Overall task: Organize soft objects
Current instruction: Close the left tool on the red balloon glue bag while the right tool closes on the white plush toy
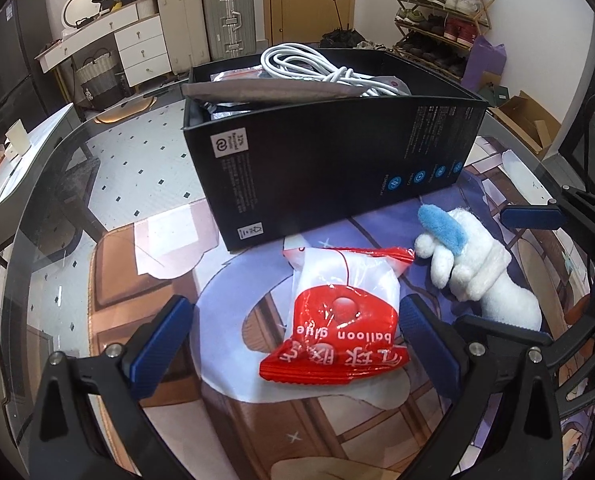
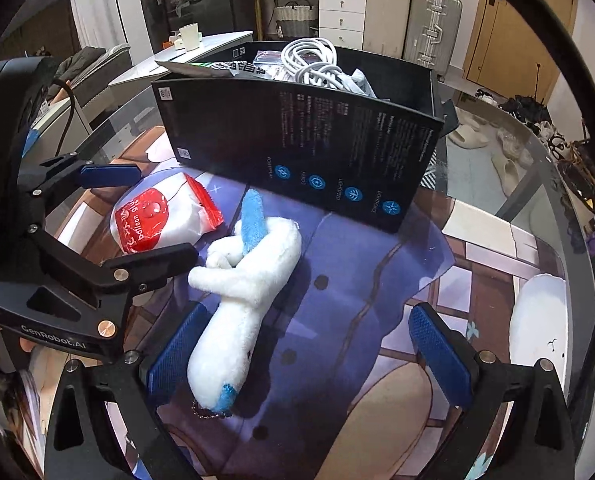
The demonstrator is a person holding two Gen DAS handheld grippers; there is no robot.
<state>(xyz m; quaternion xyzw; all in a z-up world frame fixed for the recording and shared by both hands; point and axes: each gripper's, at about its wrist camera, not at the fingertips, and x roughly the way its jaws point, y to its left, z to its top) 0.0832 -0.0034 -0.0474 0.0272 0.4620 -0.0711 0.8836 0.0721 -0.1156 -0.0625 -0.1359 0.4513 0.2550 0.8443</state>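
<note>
A red and white "balloon glue" packet (image 1: 337, 312) lies on the printed mat between the wide-open fingers of my left gripper (image 1: 293, 344); it also shows in the right wrist view (image 2: 157, 216). A white plush toy with blue ears (image 2: 241, 292) lies to its right, also seen in the left wrist view (image 1: 469, 264). My right gripper (image 2: 309, 356) is open, its left pad (image 2: 177, 352) beside the toy's lower end. A black open box (image 1: 329, 148) stands behind, holding a coiled white cable (image 1: 317, 66) and pouches.
The mat (image 2: 357, 280) covers a round glass table (image 1: 49, 208). A white rounded object (image 2: 537, 320) lies at the right on the mat. Beyond the table are suitcases (image 1: 205, 20), a white dresser (image 1: 137, 40) and a shoe rack (image 1: 441, 12).
</note>
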